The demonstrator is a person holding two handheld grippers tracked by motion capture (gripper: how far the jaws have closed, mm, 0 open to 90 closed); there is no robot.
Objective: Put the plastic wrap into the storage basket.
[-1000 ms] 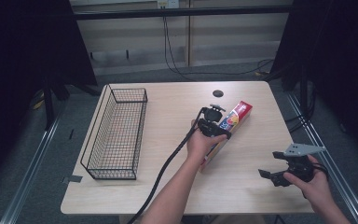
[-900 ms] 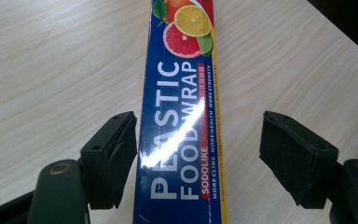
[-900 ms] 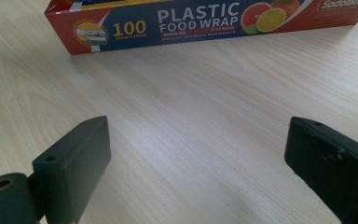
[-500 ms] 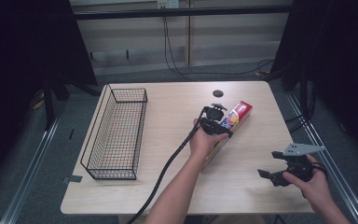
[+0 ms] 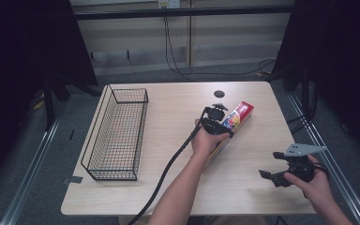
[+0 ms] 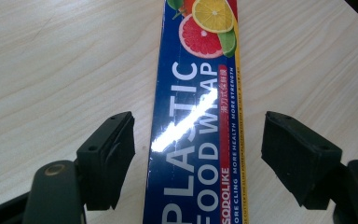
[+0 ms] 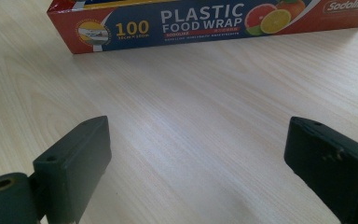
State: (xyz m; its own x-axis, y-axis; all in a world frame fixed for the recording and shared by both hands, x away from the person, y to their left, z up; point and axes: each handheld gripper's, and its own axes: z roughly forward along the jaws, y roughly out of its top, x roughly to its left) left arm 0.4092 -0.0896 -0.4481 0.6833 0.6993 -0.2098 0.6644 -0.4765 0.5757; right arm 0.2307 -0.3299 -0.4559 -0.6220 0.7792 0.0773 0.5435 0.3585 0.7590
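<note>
Left gripper view shows the left tongs (image 6: 198,158) wide astride the plastic wrap box (image 6: 196,140), not yet gripped; right tongs (image 7: 214,172) wide, idle lower right.

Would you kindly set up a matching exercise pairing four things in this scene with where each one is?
1. basket
2. wrap box
3. left gripper
4. right gripper

a. near right corner of the table, away from everything
b. open over the box, a jaw on each side
c. left part of the table
d. flat on the table, right of middle

Pairs: 1-c, 2-d, 3-b, 4-a
</note>
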